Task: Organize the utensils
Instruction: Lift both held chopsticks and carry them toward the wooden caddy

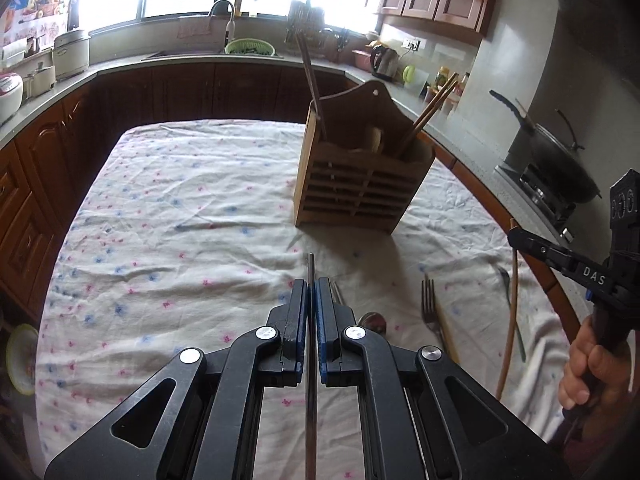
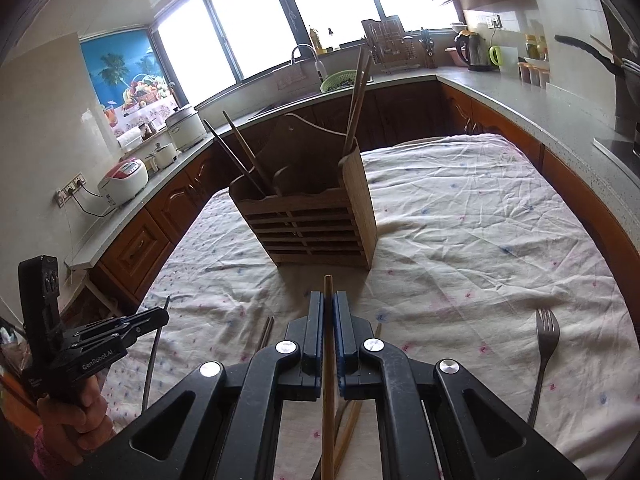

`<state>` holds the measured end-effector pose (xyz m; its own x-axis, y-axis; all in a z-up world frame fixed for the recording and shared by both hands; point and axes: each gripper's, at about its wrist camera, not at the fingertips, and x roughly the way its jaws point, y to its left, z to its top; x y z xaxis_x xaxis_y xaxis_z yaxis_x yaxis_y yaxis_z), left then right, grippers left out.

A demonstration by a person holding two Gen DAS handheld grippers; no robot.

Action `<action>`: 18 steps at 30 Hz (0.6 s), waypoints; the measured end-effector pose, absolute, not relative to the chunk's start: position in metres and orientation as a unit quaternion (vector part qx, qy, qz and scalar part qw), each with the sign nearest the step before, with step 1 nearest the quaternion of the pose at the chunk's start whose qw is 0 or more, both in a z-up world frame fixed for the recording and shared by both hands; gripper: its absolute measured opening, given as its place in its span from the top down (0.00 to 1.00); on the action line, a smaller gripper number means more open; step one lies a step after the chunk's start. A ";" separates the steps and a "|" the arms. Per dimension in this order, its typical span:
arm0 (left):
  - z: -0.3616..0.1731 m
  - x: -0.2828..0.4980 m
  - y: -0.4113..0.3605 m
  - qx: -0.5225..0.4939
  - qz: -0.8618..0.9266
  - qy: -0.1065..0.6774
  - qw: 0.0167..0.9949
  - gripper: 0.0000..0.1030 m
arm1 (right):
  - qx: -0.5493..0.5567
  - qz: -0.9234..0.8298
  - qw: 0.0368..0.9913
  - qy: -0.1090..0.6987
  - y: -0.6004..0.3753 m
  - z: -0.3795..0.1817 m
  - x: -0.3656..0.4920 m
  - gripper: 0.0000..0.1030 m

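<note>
Kitchen counters ringed a cloth-covered table (image 1: 180, 220) where a wooden holder (image 1: 360, 176) stood. Left gripper (image 1: 311, 300) pinched a dark chopstick (image 1: 311, 360); right gripper (image 2: 328, 312) pinched a wooden chopstick (image 2: 328, 380). One fork (image 2: 544, 344) lay on the cloth.

Your left wrist camera sits just behind its hand-held gripper (image 1: 311, 292), looking forward and down across the cloth-covered surface (image 1: 180, 220) toward the windows. Your right wrist camera looks the same way from behind its hand-held gripper (image 2: 329, 300). Both views share the wooden utensil holder (image 1: 352, 184), and each catches the other hand-held gripper at its edge.
</note>
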<state>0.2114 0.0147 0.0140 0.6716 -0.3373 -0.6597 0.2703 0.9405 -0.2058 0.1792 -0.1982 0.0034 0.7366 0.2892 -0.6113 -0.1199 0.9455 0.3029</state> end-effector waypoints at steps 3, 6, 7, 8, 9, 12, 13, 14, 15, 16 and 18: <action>0.032 0.203 0.021 -0.052 -0.170 0.350 0.920 0.97 | 0.121 0.114 0.929 0.330 -0.197 0.017 0.173 0.96; 0.045 0.197 0.025 -0.063 -0.176 0.335 0.924 0.96 | 0.119 0.117 0.935 0.315 -0.197 0.029 0.169 0.96; 0.049 0.196 0.025 -0.067 -0.178 0.331 0.924 0.97 | 0.117 0.117 0.936 0.310 -0.197 0.033 0.167 0.96; 0.051 0.196 0.025 -0.070 -0.181 0.328 0.925 0.97 | 0.116 0.117 0.937 0.307 -0.197 0.036 0.167 0.96; 0.053 0.196 0.025 -0.072 -0.182 0.326 0.925 0.97 | 0.115 0.119 0.938 0.303 -0.197 0.039 0.166 0.96; 0.056 0.195 0.023 -0.072 -0.184 0.324 0.925 0.97 | 0.113 0.121 0.941 0.295 -0.197 0.045 0.166 0.96; 0.055 0.195 0.023 -0.071 -0.184 0.325 0.925 0.97 | 0.112 0.121 0.942 0.293 -0.196 0.047 0.165 0.96; 0.053 0.196 0.022 -0.070 -0.182 0.327 0.925 0.97 | 0.112 0.122 0.942 0.291 -0.196 0.048 0.164 0.96; 0.052 0.196 0.022 -0.070 -0.182 0.329 0.924 0.97 | 0.112 0.123 0.943 0.290 -0.196 0.049 0.164 0.96; 0.050 0.197 0.022 -0.071 -0.182 0.331 0.923 0.97 | 0.111 0.123 0.943 0.289 -0.196 0.050 0.163 0.96; 0.047 0.198 0.022 -0.071 -0.178 0.335 0.923 0.97 | 0.108 0.123 0.943 0.289 -0.195 0.050 0.163 0.96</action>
